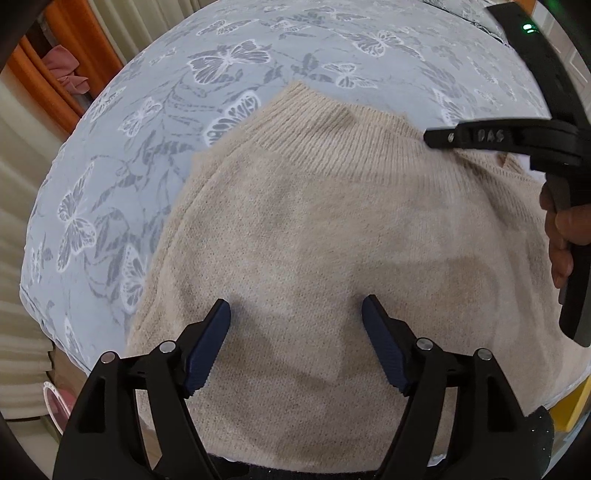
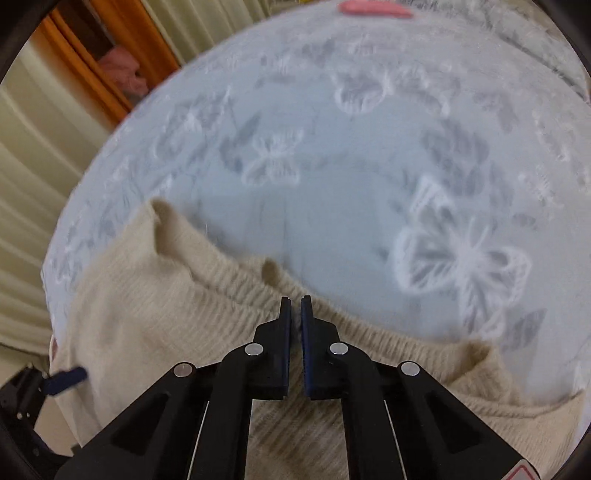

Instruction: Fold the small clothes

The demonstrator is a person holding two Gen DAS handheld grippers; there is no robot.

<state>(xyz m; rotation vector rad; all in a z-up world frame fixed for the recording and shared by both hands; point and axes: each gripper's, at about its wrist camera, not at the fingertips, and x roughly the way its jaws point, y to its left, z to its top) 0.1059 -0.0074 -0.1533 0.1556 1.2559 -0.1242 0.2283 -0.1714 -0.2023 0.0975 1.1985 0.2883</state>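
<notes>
A beige knitted sweater [image 1: 314, 229] lies spread on the bed, its ribbed band [image 1: 332, 136] at the far edge. My left gripper [image 1: 296, 301] hovers over the sweater's plain middle, jaws wide open with nothing between the blue pads. In the right wrist view, my right gripper [image 2: 295, 300] sits on the ribbed band [image 2: 229, 291], jaws closed to a thin slit with knit showing in it. The left wrist view shows the right gripper [image 1: 439, 138] from the side at the band's right end, with a person's hand [image 1: 561, 236] on its handle.
The bed carries a pale blue sheet with white butterflies [image 2: 332, 203]. A pink item [image 2: 373, 9] lies at its far side. Left of the bed hang cream curtains [image 1: 18, 184], beside an orange wooden shelf holding pink cloth [image 1: 66, 70]. Something yellow [image 1: 576, 402] sits at the lower right.
</notes>
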